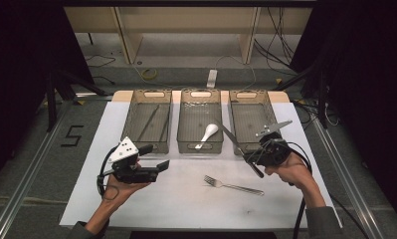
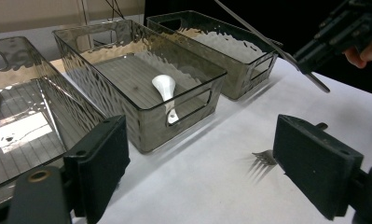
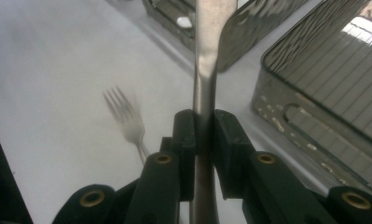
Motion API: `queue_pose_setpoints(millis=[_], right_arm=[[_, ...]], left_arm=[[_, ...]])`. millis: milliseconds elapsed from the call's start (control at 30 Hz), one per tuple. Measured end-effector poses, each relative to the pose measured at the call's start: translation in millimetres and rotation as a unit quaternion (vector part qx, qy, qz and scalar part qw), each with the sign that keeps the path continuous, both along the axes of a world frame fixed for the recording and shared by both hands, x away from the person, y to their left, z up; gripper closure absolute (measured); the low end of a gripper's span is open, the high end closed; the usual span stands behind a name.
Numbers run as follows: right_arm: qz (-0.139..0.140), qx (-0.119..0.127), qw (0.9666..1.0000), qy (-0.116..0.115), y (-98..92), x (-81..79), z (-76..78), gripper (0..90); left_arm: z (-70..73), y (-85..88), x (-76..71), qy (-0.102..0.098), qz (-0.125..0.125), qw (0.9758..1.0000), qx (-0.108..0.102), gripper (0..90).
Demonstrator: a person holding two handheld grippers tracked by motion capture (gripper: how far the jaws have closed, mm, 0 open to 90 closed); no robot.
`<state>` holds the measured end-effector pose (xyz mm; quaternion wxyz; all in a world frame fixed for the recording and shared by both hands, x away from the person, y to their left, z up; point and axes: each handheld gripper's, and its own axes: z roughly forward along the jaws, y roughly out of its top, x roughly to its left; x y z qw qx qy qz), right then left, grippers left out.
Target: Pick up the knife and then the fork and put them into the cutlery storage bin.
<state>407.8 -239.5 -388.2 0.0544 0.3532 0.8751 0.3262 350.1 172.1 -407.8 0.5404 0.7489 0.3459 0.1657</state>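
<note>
A white spoon (image 1: 209, 133) lies in a smoky grey ribbed bin (image 1: 186, 142).

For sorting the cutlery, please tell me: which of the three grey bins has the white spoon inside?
The middle bin holds the white spoon. The left bin holds thin dark sticks, and the right bin has nothing inside.

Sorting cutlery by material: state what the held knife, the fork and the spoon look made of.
Knife in the right gripper: likely steel, grey with a bright sheen. Fork: seemingly the same metal, silvery and glinting. Spoon: plain white, faintly glossy, perhaps ceramic or plastic.
</note>
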Motion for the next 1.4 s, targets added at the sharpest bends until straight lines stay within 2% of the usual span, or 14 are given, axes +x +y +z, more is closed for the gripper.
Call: queue_pose_setpoints(millis=[400,767,1033,1400], right_arm=[[-0.039,0.015,0.9991,-0.004,-1.6,24.9,12.9,80.2],[-0.084,0.035,0.9958,-0.01,-8.1,52.6,25.6,80.2],[-0.121,0.044,0.9917,-0.009,-10.6,75.5,31.3,80.2],[-0.171,0.042,0.9844,0.005,-17.1,101.5,25.8,80.2]], left_arm=[[-0.3,-0.5,0.0,0.0,0.0,1.0,0.001,17.8],[-0.1,-0.3,0.2,-0.001,0.0,1.0,0.0,17.7],[0.2,0.7,0.1,-0.002,0.001,1.0,-0.002,17.7],[0.6,0.4,-0.4,-0.001,0.0,1.0,-0.007,17.6]])
